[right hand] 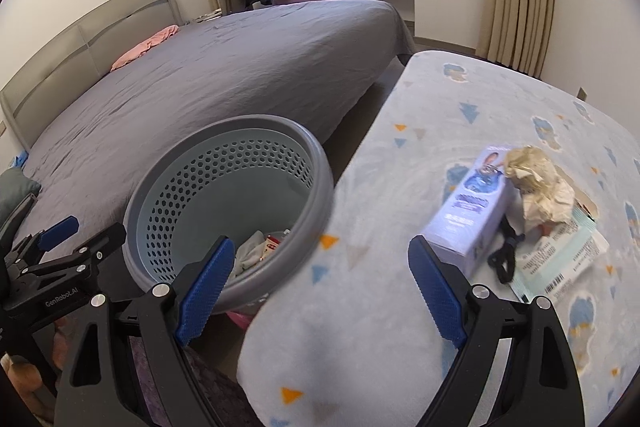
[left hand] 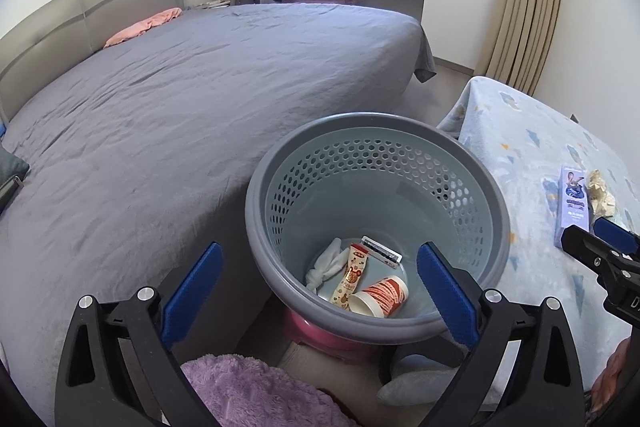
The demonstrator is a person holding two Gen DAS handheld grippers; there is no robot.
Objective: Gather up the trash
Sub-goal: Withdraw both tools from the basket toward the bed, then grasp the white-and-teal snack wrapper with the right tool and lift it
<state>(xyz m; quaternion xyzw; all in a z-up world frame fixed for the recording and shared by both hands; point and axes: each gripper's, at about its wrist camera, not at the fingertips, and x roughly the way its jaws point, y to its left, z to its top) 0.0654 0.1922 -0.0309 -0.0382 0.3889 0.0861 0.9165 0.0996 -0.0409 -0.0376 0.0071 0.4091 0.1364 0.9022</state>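
Observation:
My left gripper (left hand: 318, 267) hangs open and empty just above the near rim of a grey perforated basket (left hand: 376, 129). In the basket lie a red-and-white paper cup (left hand: 380, 297), a snack wrapper (left hand: 352, 275), a white tissue (left hand: 326, 263) and a small flat packet (left hand: 382, 251). My right gripper (right hand: 320, 255) stands open with nothing in it, over the near corner of the blue patterned table cover (right hand: 440, 99). Ahead and to its right lie a purple box (right hand: 472, 211), a crumpled beige paper (right hand: 536, 183), a black cord (right hand: 506, 255) and a printed leaflet (right hand: 560, 259).
A big bed with a grey sheet (left hand: 180, 107) fills the left side, close against the basket (right hand: 320, 179). The basket rests on a pink stool (left hand: 320, 335). A purple fluffy cloth (left hand: 248, 391) and a grey slipper (left hand: 416, 379) lie on the floor below.

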